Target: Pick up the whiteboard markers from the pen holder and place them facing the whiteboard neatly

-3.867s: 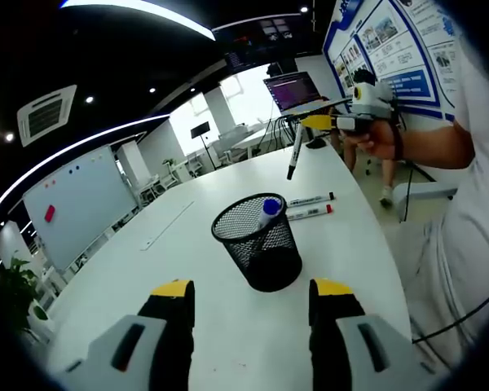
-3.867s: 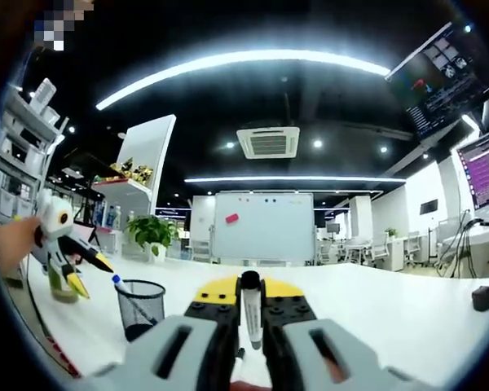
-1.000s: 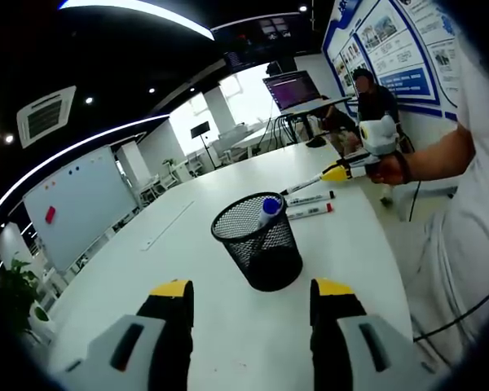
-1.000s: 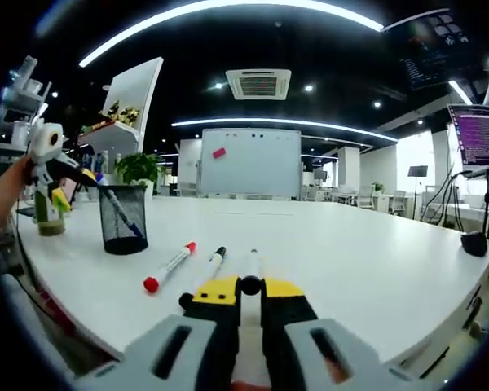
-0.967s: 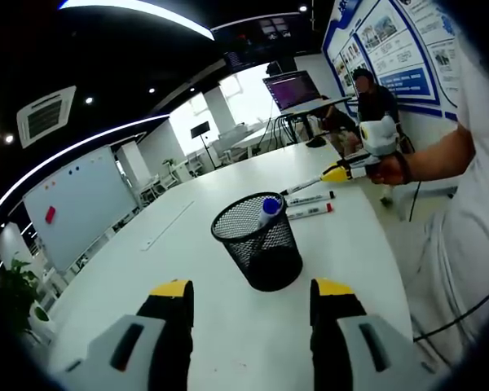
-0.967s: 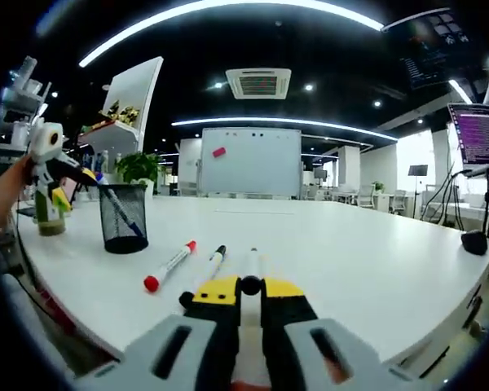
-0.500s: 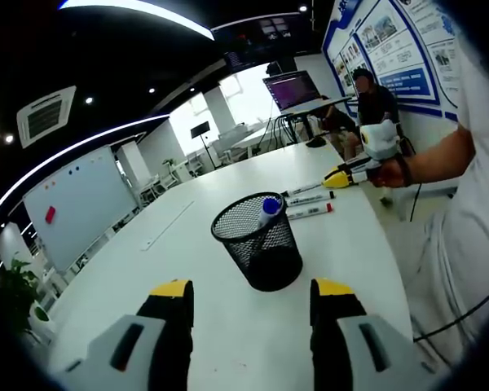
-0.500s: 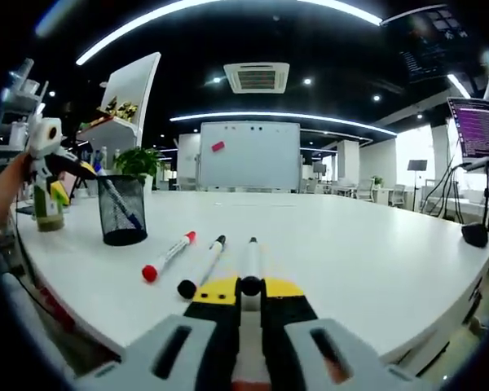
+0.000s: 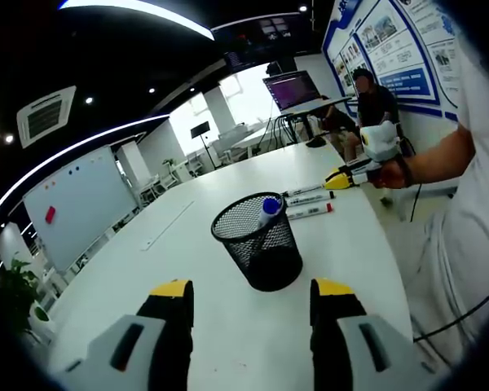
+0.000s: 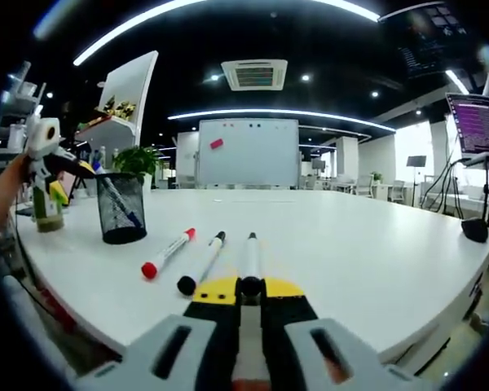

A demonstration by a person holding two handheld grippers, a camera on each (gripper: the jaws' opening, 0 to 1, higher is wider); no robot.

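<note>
Three markers [image 10: 205, 258] now lie on the counter [image 10: 350, 244]; right tool [image 10: 241, 287], lowered since earlier, clenches the third [image 10: 250, 254], left tool [image 9: 244, 292] released.

Three white whiteboard markers [image 10: 205, 261] lay side by side, pointing at the whiteboard [image 10: 248, 152]; a blue-capped marker [image 9: 268, 208] stood in the black mesh pen holder [image 9: 259, 243].

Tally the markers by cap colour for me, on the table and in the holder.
Red cap: 1
Black cap: 2, the second held in the right gripper
Blue cap: 1, in the holder
Total: 4 markers
</note>
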